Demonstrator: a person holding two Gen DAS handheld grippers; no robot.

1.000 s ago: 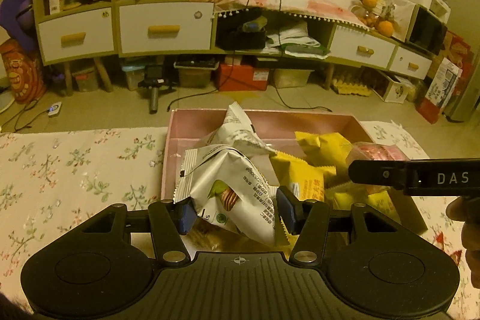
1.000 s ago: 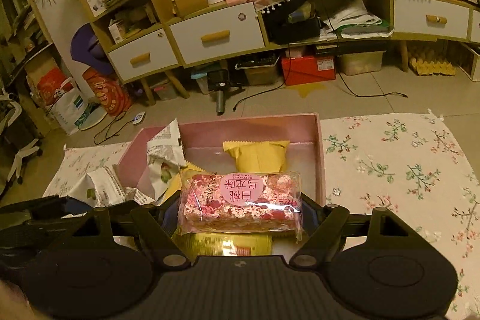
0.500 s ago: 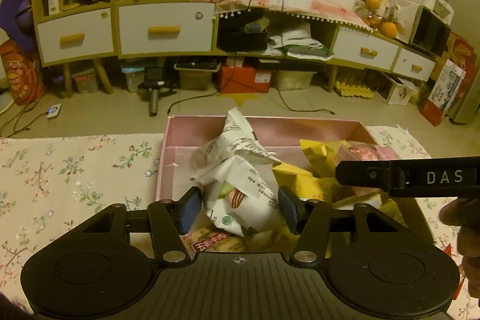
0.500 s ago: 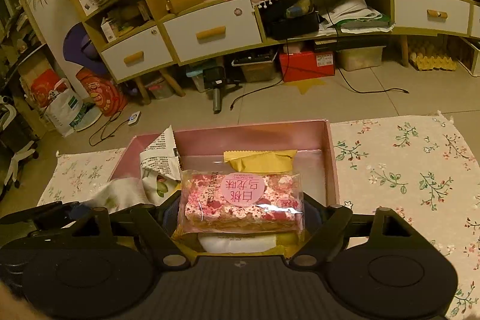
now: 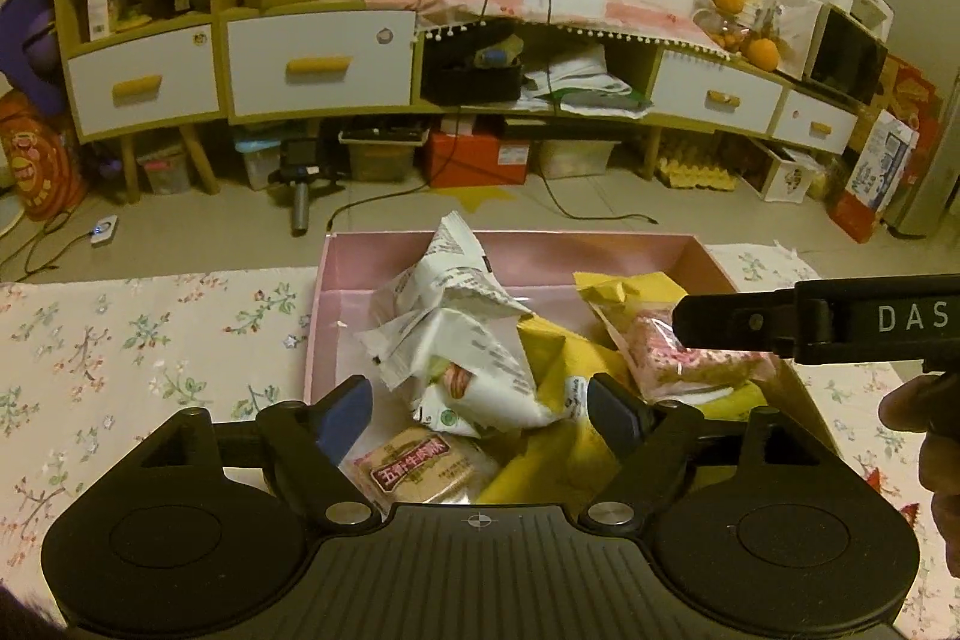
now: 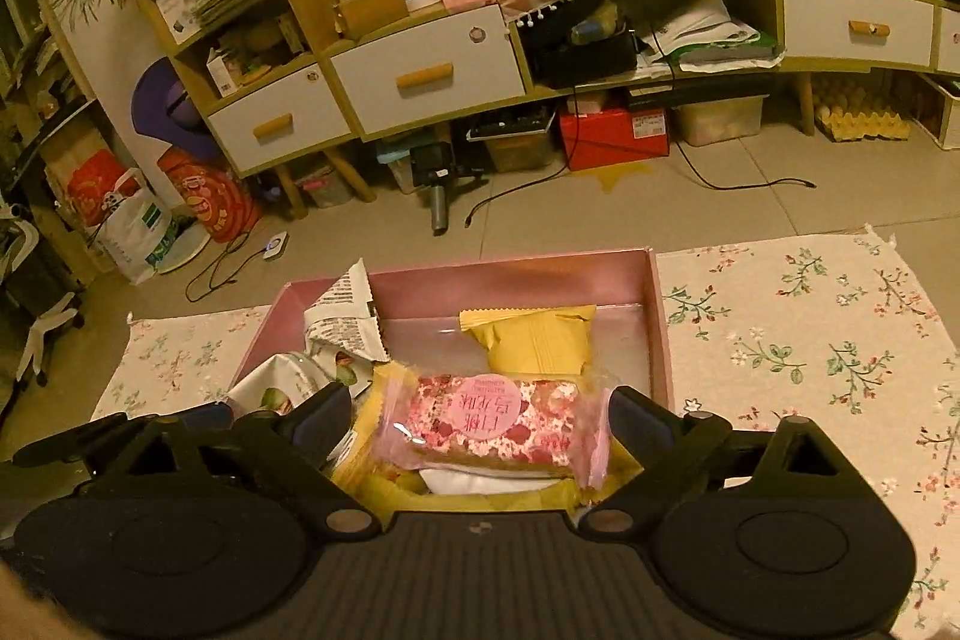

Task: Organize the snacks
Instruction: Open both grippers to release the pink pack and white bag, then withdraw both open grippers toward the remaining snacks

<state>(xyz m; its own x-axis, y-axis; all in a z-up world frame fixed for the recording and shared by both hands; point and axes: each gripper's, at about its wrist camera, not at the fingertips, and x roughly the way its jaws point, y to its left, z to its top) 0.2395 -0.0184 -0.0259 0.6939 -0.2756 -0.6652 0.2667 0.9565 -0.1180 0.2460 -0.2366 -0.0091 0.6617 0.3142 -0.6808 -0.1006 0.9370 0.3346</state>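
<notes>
Left tongs (image 5: 480, 409): my jaws stand apart and have just been opening. The white snack packet (image 5: 474, 370) lies between them, but neither blue pad presses on it.
Right tongs (image 6: 480, 421): my jaws stand apart and have just been opening. The pink snack bar (image 6: 495, 424) lies between them; the pads sit beside its ends, with a clear gap on the left.
Pink box (image 5: 540, 253): directly ahead of both tongs, on the flowered cloth (image 5: 150, 340). All the snacks lie inside it.
Yellow packets (image 5: 558, 364): in the left view, under and to the right of the white snack packet, filling the box floor near my right finger.
Brown biscuit pack (image 5: 414, 472): below the white snack packet, close to my left tongs' body.
In the way, left view: my right tongs' black arm (image 5: 828, 322) crosses from the right edge, over the pink snack bar, and hides part of it. My hand (image 5: 936, 436) shows at the right edge.
Left view only: the brown biscuit pack and the crumpled upper fold of the white snack packet.
Right view only: the pink snack bar's round label, a flat yellow pouch (image 6: 534, 340) lying beyond the bar against the far wall, and a white wrapper beneath the bar.
Beyond the box: bare floor, then a low cabinet (image 6: 420, 76) with white drawers.
</notes>
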